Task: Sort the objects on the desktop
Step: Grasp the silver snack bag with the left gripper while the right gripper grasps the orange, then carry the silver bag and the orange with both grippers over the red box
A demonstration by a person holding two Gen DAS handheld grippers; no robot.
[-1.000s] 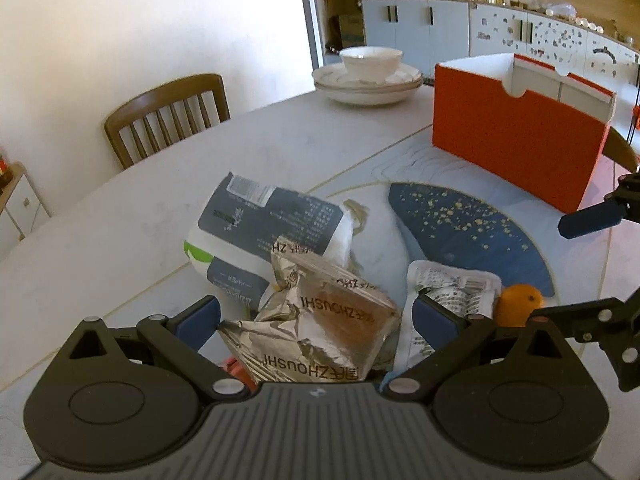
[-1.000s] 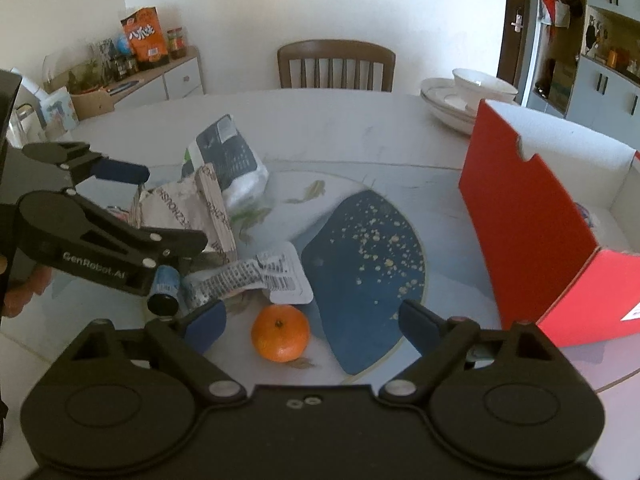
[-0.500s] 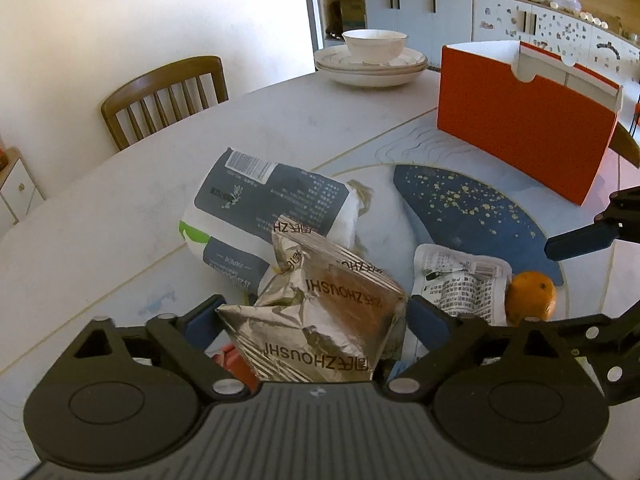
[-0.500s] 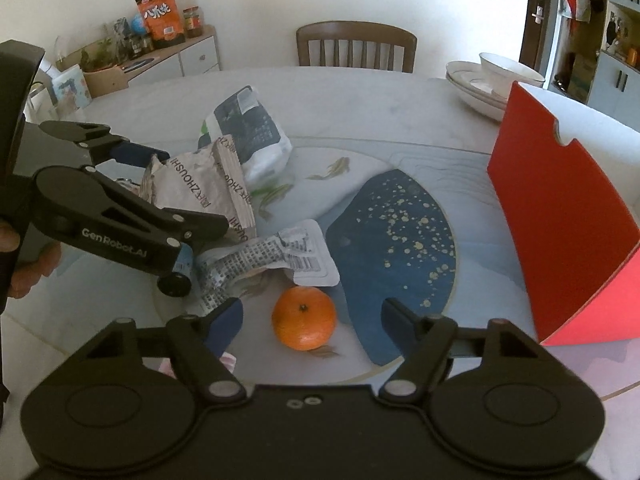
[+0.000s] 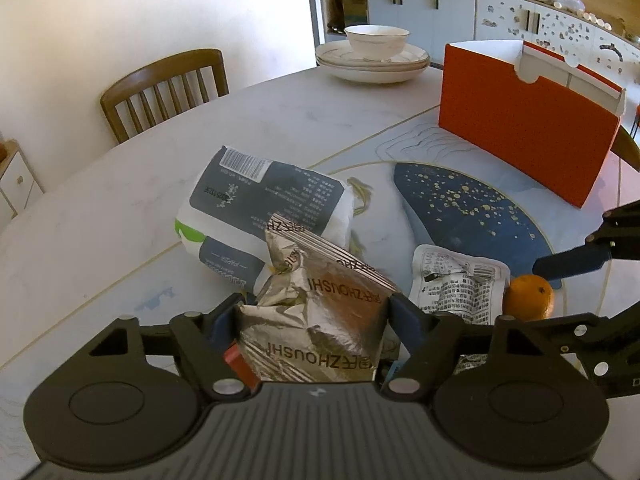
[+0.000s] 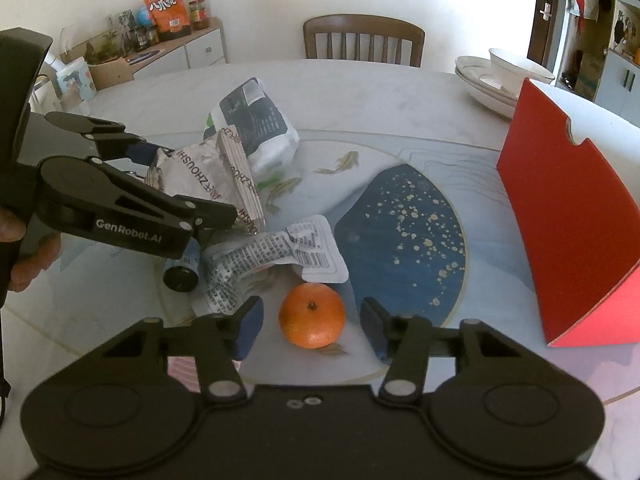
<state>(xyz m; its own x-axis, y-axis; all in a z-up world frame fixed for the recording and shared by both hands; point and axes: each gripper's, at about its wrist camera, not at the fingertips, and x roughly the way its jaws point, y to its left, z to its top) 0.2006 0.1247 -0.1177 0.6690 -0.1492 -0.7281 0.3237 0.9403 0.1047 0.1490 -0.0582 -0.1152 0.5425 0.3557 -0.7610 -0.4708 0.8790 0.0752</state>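
My left gripper (image 5: 314, 318) is shut on a crumpled silver foil bag (image 5: 320, 312); the bag also shows in the right wrist view (image 6: 208, 176). Behind it lies a white and grey tissue pack (image 5: 264, 208). A white printed sachet (image 5: 456, 284) lies to the right, and an orange (image 5: 528, 298) beside it. My right gripper (image 6: 310, 326) is open, its fingers on either side of the orange (image 6: 312, 316) without touching it. The red open box (image 6: 568, 216) stands at the right.
Stacked white plates with a bowl (image 5: 374, 56) stand at the far side of the round table (image 5: 120, 208). A wooden chair (image 6: 362, 40) stands behind it. A small dark cylinder (image 6: 182, 272) lies under the left gripper's finger.
My left gripper has closed its fingers onto the foil bag. My right gripper has moved forward, so the orange now sits between its open fingers.
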